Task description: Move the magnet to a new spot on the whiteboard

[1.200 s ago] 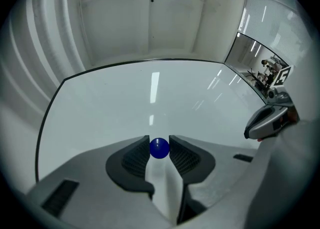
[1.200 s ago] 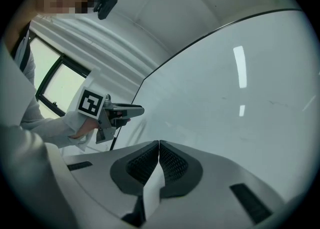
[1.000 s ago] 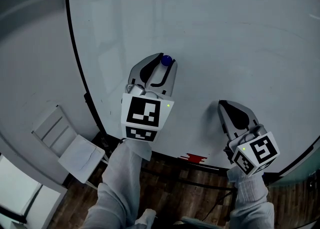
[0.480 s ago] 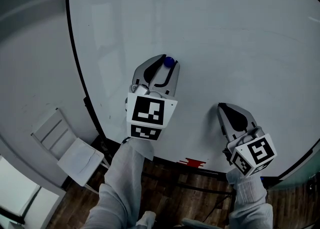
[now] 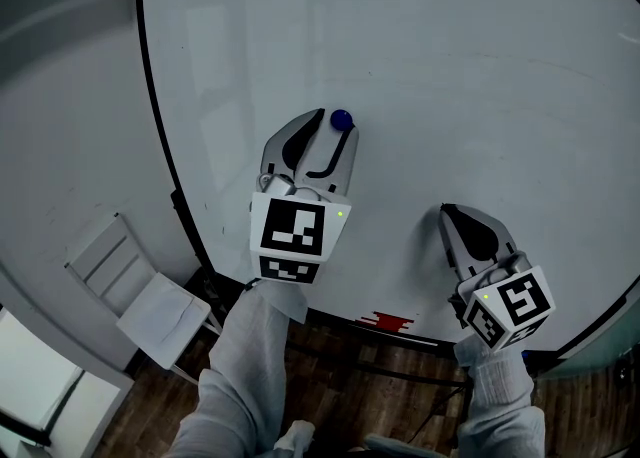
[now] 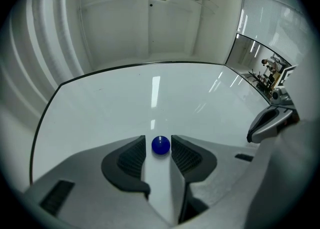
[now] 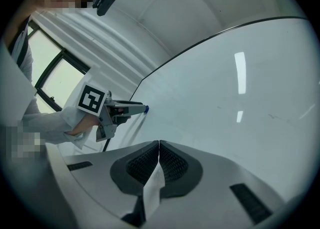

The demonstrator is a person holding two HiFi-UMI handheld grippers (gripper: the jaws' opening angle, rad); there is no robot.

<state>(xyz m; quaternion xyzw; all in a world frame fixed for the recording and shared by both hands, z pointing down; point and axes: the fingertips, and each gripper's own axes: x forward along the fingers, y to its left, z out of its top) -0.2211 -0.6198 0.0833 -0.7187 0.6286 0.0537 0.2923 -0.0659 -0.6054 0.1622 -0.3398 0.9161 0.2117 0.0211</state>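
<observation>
Left gripper (image 5: 335, 124) jaws have just been opening; neither hand has shifted.

Head view: magnet (image 5: 342, 120), a small glossy blue knob, sits on the whiteboard (image 5: 450, 66) at the jaw tips.

Left gripper view: jaws apart, magnet (image 6: 160, 145) between them, pads clear of it. Likely light, hard and slick; grip across its sides.

Right gripper view: right gripper (image 7: 159, 145) jaws together, empty.
</observation>
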